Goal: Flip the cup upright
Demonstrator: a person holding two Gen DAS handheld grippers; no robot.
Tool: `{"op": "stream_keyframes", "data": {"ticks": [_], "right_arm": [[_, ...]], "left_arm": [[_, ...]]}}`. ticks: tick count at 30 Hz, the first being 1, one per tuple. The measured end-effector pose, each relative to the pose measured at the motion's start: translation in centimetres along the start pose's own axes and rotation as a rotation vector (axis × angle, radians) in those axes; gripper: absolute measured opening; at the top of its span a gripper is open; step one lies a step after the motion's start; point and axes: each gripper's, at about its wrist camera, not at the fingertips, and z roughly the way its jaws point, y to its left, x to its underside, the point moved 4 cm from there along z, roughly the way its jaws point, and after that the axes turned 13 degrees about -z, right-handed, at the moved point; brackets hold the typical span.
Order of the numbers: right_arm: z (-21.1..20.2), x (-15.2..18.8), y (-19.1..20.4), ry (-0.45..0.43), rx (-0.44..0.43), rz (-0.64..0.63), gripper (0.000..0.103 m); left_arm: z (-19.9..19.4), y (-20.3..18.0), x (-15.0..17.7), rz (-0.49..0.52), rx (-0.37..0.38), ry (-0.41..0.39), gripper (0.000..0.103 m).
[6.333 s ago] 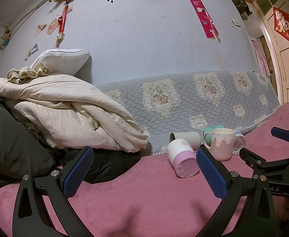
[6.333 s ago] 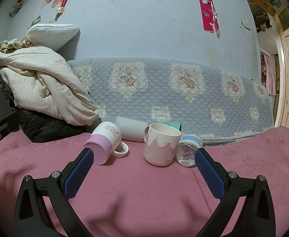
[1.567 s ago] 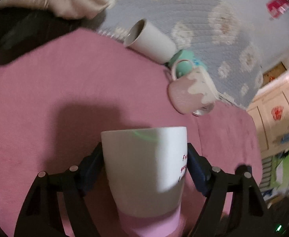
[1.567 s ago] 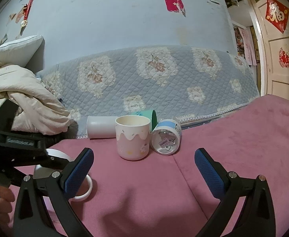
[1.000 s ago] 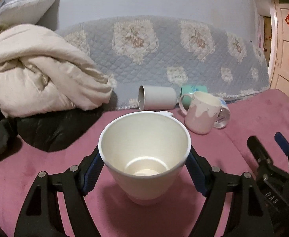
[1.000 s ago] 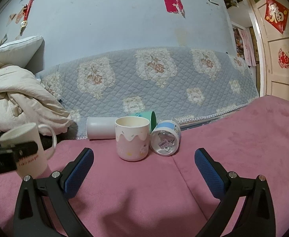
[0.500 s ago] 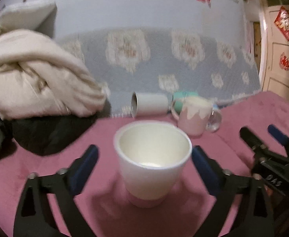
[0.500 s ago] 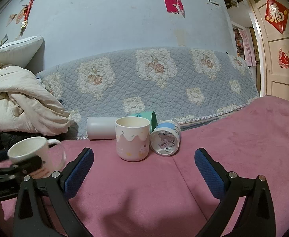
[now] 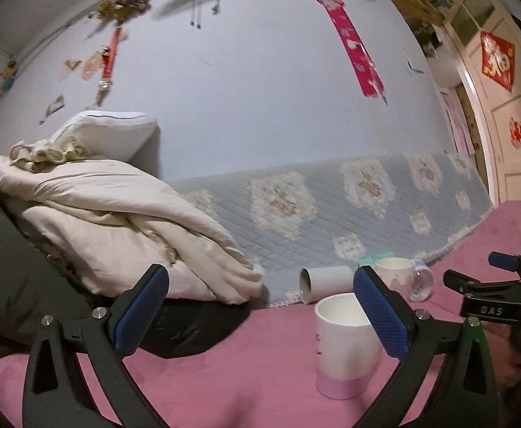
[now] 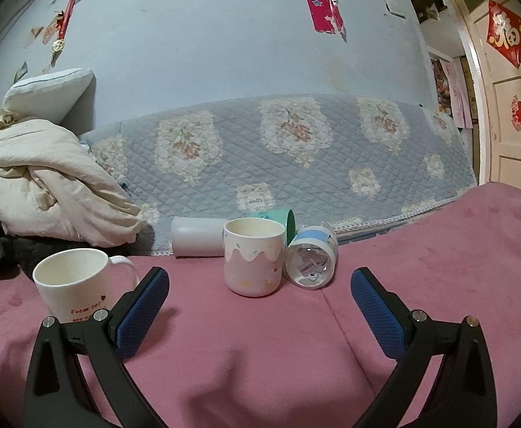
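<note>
A white mug with a pink base [image 9: 342, 346] stands upright on the pink blanket [image 9: 253, 374], just behind my left gripper's right finger. It also shows in the right wrist view [image 10: 71, 285], at the left behind that gripper's left finger, handle to the right. My left gripper [image 9: 260, 317] is open and empty, drawn back from the mug. My right gripper [image 10: 260, 310] is open and empty, low over the blanket [image 10: 438, 256]. It also shows at the right edge of the left wrist view [image 9: 481, 278].
A pink-and-white mug [image 10: 253, 260] stands upright mid-bed. A white cup [image 10: 196, 237], a teal cup [image 10: 285, 223] and a blue-banded cup [image 10: 312, 258] lie on their sides around it. A cream quilt [image 9: 107, 228] and dark clothing [image 9: 7, 278] pile at the left. A quilted grey cover [image 10: 296, 153] runs along the wall.
My left gripper has let go of the white and pink mug, opened wide and pulled back and up. The mug now stands upright on the blanket. The right gripper has stayed still.
</note>
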Motion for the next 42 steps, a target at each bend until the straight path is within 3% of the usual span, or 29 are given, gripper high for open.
{"op": "stream_keyframes", "data": {"ticks": [9,20,26,42], "right_arm": [[-0.6,-0.3,1.1,-0.037,-0.033,-0.033,0.103],[-0.5,-0.1,1.7,-0.032,-0.062,-0.054,0.103],[-0.6,-0.1,2.3,-0.048,-0.121,-0.068,0.103],[-0.8,-0.2,2.5,-0.052,-0.113,-0.082,0.103]], "left_arm": [[1.4,0.2,1.8,-0.03,0.002,0.087,0.103],[1.2,0.6,1.9,-0.054,-0.013,0.081,0.103],[1.4,0.7,1.8,-0.051,-0.013,0.09,0.103],[1.2,0.7,1.9,-0.039,-0.049,0.081,0.103]]}}
